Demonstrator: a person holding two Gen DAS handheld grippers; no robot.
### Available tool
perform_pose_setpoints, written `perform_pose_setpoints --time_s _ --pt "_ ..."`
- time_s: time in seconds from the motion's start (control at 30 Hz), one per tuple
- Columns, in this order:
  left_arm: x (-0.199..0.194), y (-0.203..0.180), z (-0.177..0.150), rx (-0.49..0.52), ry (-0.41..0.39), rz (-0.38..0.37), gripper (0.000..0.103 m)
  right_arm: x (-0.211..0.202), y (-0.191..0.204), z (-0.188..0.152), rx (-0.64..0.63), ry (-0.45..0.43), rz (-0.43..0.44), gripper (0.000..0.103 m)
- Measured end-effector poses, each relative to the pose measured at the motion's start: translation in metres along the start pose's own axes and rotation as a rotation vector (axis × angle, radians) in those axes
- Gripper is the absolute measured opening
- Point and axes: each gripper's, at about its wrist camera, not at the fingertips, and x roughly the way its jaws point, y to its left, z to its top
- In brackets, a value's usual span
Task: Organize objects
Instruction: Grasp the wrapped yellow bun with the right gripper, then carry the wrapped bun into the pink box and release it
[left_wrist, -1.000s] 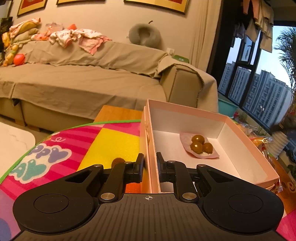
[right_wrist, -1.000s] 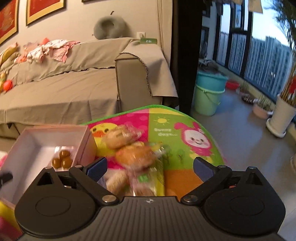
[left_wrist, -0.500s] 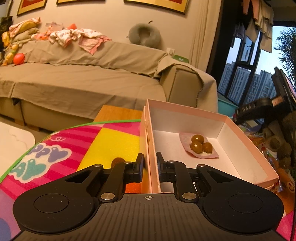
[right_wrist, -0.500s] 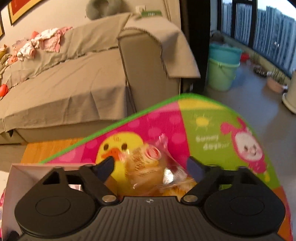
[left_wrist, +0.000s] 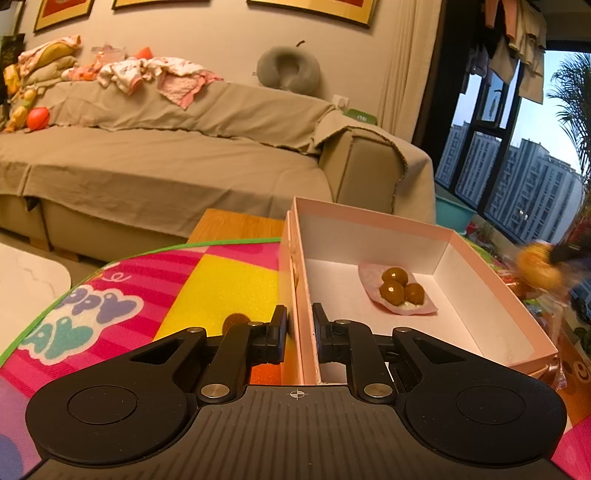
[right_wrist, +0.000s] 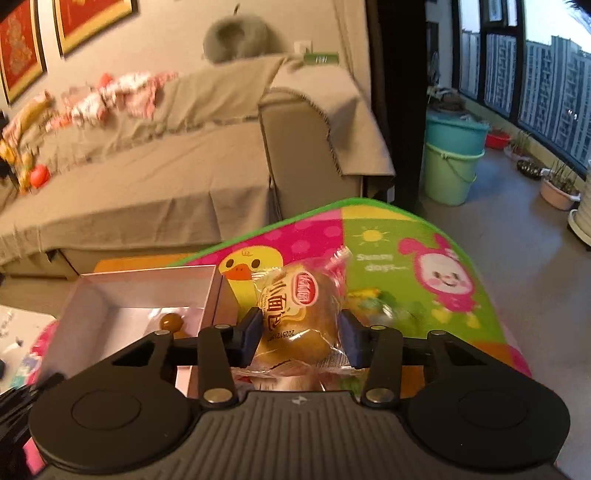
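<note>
Left gripper (left_wrist: 299, 325) clamped on the near-left wall of the pink box (left_wrist: 495, 280), one finger outside, one inside, jaws nearly together on the thin card; right gripper (right_wrist: 298, 332) pinching a wrapped bun (right_wrist: 299, 314), jaws having just been closing, blue pads now pressed against both sides of the clear wrapper with the red label facing up. Held above the colourful mat (right_wrist: 406, 258), just right of the box's open top (right_wrist: 155, 273) in the right wrist view; glimpsed from the left wrist view as a blurred golden lump (left_wrist: 537, 269) beyond the box's far right wall, apart from it. Inside the box, on its white floor, three brown balls (left_wrist: 399, 290) clustered on a pink wrapper (left_wrist: 369, 273), toward the far end. More packets (right_wrist: 373, 299) blurred on the mat behind the bun. One small brown ball (left_wrist: 236, 320) lying on the mat's yellow patch, just left of the left gripper's outer finger. Beyond the mat, a covered sofa (left_wrist: 166, 162) with clothes (left_wrist: 147, 74) heaped on its back.
</note>
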Motion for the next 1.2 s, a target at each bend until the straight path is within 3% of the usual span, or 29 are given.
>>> perform_pose_setpoints --time_s 0.2,0.43,0.47,0.57,0.63,0.7,0.83,1.07,1.17,1.2 --pt "0.0 0.0 0.0 0.0 0.0 0.001 0.016 -0.068 -0.018 -0.048 0.037 -0.036 0.014 0.042" --pt "0.0 0.0 -0.001 0.003 -0.003 0.002 0.016 -0.102 -0.025 -0.122 0.09 0.057 0.042 0.044" --pt "0.0 0.001 -0.001 0.003 -0.004 0.002 0.016 -0.102 -0.024 -0.133 0.082 0.076 0.044 0.046" --pt "0.0 0.001 -0.002 0.005 -0.006 0.003 0.016 -0.104 -0.013 -0.162 0.007 0.106 0.009 0.068" --pt "0.0 0.001 -0.002 0.005 -0.006 0.003 0.016 -0.104 -0.005 -0.174 -0.056 0.107 -0.019 0.071" --pt "0.0 0.001 -0.002 0.005 -0.006 0.003 0.016 -0.102 0.003 -0.18 -0.123 0.095 -0.06 0.078" --pt "0.0 0.001 -0.002 0.005 -0.006 0.003 0.016 -0.092 0.015 -0.178 -0.173 0.08 -0.121 0.078" --pt "0.0 0.001 -0.002 0.005 -0.006 0.003 0.016 -0.074 0.031 -0.173 -0.224 0.091 -0.156 0.078" --pt "0.0 0.001 -0.001 0.005 -0.006 0.002 0.016 -0.072 0.032 -0.173 -0.221 0.099 -0.166 0.075" --pt "0.0 0.001 -0.002 0.005 -0.006 0.003 0.016 -0.072 0.032 -0.173 -0.221 0.099 -0.171 0.069"
